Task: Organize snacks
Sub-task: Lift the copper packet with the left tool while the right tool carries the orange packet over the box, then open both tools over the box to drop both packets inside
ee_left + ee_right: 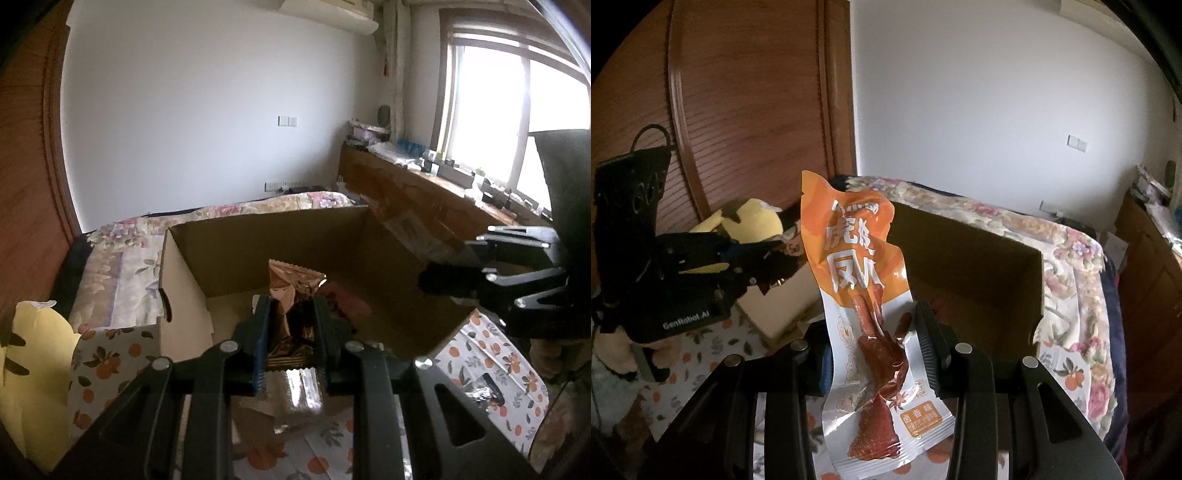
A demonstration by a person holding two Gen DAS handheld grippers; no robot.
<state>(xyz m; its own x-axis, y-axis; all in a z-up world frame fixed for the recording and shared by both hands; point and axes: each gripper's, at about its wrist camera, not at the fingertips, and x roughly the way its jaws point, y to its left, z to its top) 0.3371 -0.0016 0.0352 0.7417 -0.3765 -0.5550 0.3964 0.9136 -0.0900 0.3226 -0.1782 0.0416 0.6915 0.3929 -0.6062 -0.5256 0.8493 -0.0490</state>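
Two close wrist fisheyes, each along its own fingers toward the shared cardboard box (295, 254) (979, 280) and floral bed (122, 258) (1071, 266).

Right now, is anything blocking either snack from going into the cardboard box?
Nothing visible does. The brown snack packet and the orange chicken-feet packet are each gripped right at the open-topped cardboard box.

The cardboard box (280, 251) stands open-topped on the patterned cloth (495, 354), directly ahead of both grippers. Behind the box lies the floral bedspread (236, 212). The left gripper (290, 332) sits at the near edge of the box, with a snack packet (291, 291) between its jaws. The right gripper (875, 343) sits to the right of the left gripper, with a chicken-feet snack pouch (857, 280) upright between its jaws. A plush toy (33, 373) lies left of the box.
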